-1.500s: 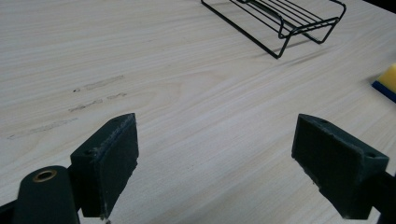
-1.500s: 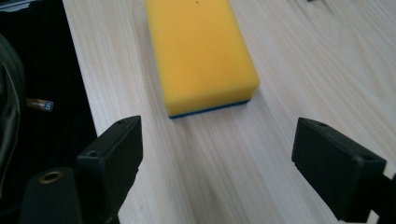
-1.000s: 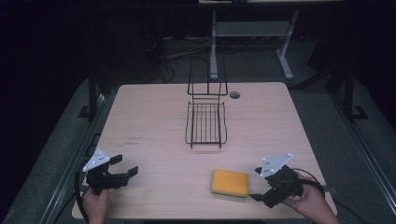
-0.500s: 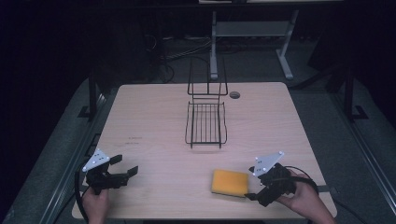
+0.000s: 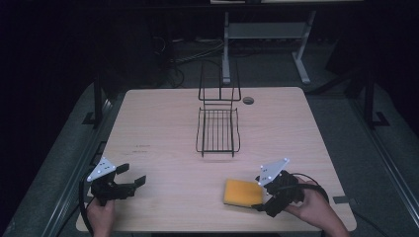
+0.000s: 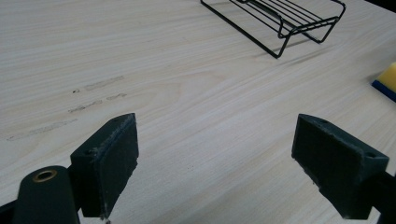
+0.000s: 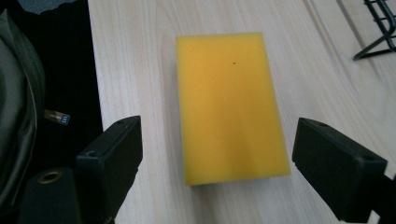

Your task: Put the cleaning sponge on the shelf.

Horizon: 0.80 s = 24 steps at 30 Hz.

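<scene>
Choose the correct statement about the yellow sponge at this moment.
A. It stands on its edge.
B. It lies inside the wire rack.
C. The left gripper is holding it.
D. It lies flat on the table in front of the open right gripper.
D: the yellow sponge lies flat on the table, ahead of the right gripper, whose jaws stand wide apart.

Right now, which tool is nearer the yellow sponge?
Right. The right tool sits open just beside the yellow sponge, its jaws either side of the sponge's near end in the right gripper view. The left tool is open across the table near the left edge.
</scene>
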Each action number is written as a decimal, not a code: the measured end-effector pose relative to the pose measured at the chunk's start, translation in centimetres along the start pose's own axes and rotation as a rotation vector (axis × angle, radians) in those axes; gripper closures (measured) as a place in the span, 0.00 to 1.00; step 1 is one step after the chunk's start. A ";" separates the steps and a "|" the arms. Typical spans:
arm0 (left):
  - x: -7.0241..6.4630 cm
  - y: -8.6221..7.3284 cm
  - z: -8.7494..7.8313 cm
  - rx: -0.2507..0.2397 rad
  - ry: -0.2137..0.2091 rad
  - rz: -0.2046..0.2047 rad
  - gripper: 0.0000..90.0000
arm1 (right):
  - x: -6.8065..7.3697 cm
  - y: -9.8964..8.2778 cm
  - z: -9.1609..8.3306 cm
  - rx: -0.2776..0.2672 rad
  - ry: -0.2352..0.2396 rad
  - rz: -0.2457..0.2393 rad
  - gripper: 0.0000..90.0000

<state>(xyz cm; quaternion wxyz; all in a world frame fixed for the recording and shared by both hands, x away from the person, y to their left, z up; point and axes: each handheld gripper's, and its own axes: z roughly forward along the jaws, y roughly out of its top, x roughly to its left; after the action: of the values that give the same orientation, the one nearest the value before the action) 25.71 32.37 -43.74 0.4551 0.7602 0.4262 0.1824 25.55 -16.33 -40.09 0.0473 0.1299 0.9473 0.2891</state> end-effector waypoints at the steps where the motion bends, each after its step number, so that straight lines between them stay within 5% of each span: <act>1: 0.0 0.0 0.0 0.000 0.000 0.001 0.16 | 0.0 0.1 0.1 0.001 0.003 -0.005 0.17; 24: 0.0 0.0 0.1 0.001 -0.005 -0.001 0.16 | -1.4 1.8 3.2 0.055 0.057 -0.026 0.17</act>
<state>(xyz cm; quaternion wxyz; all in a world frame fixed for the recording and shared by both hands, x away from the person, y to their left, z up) 25.76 32.35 -43.78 0.4561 0.7607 0.4254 0.1801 27.83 -13.62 -41.73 0.0204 0.1106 0.9574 0.2658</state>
